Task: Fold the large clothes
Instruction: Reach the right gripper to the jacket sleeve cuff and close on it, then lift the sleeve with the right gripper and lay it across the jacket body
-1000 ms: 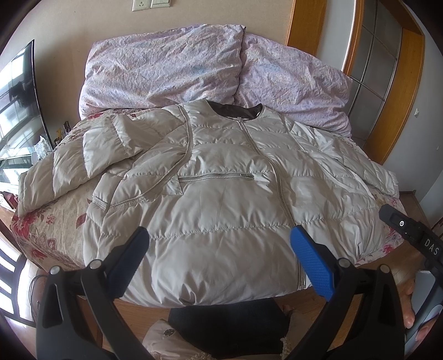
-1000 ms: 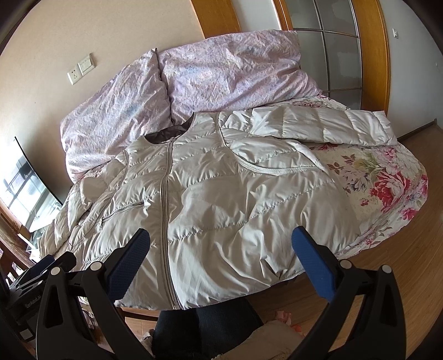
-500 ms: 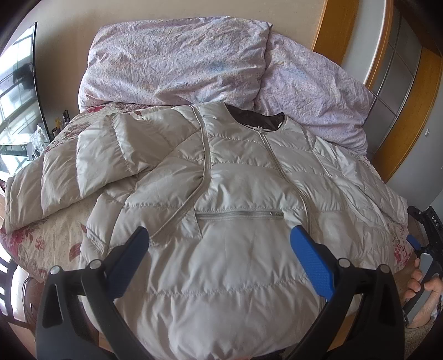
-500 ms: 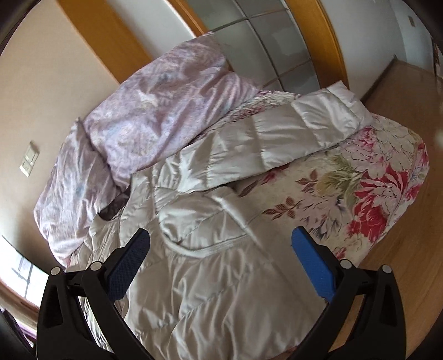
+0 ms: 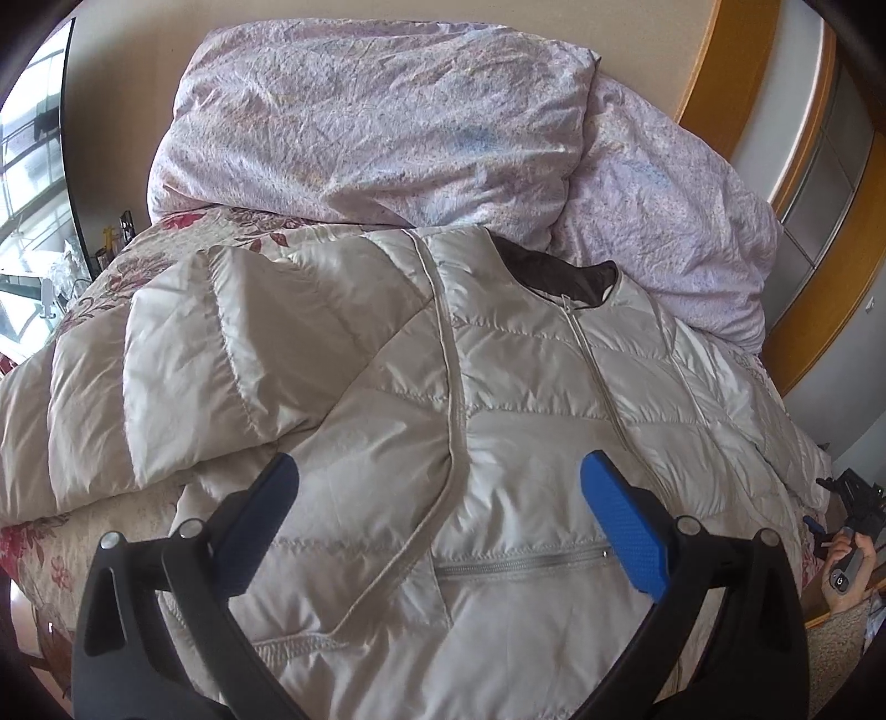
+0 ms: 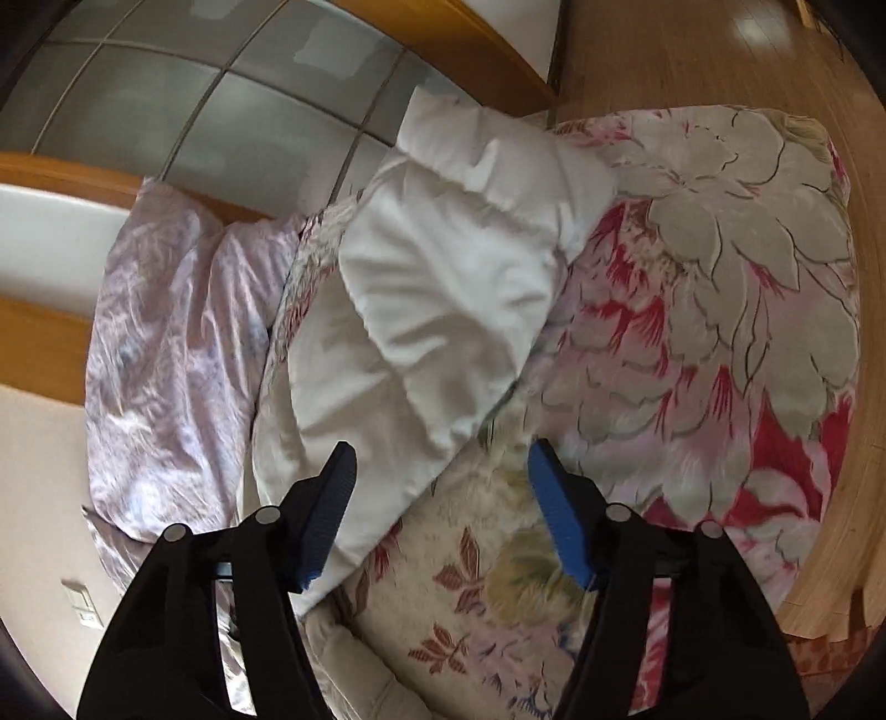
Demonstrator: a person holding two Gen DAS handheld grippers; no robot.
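A large cream quilted down jacket lies front up on the bed, zipped, with its collar toward the pillows. Its left sleeve stretches out to the left. My left gripper is open and empty, hovering over the jacket's chest near the sleeve seam. In the right wrist view the jacket's other sleeve lies on the floral bedspread. My right gripper is open and empty, just above the near part of that sleeve.
Two lilac pillows lean against the wall at the head of the bed. A wooden-framed glass door stands beside the bed. Wooden floor runs past the bed's edge. A window and cluttered sill are at the left.
Both grippers have moved forward over the bed. The left one has closed in on the jacket's chest. The right one has swung right and down toward the outstretched sleeve.
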